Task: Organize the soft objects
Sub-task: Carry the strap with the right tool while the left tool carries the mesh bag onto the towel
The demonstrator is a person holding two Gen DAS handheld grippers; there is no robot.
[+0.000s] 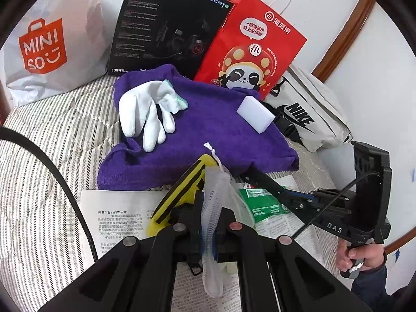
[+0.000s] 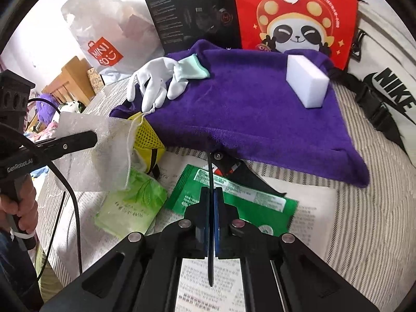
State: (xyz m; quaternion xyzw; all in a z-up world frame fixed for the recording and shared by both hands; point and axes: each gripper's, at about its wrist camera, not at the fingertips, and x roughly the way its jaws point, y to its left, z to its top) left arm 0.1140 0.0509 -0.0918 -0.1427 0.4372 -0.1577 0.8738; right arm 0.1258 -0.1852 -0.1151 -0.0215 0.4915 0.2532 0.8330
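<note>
A: Left tongs (image 1: 208, 223)?

B: Closed on a white mesh pouch (image 1: 215, 192), pinched at mid-length, both ends hanging free above the bed (image 1: 39, 169). Looks like a shallow bite on loose netting.

A: Risk there?

B: Could slip out on any quick swing. Drawstring dangling right over the yellow net (image 2: 147, 134) beneath, so might snag and drag that along. Might also catch on a fingertip at release and fail to drop clean.

A: Right tongs (image 2: 213, 192)?

B: Shut, with a thin black strip between the pads. Cannot tell what the strip belongs to. Low over the green packet (image 2: 234, 200) and newspaper (image 1: 117, 208), tips just at the towel's (image 1: 208, 130) near edge.

A: Trouble from that side?

B: Close to the left tongs, so a crossing move risks a knock. Pushing forward could ruck the towel and tip the sponge (image 1: 256, 115) or shift the glove (image 1: 140, 109), both lying on it toward the far edge of the bed, by the wall.

A: Anything else?

B: Slick tissue pack (image 2: 130, 202) under the pouch; likely to slide if brushed.
</note>
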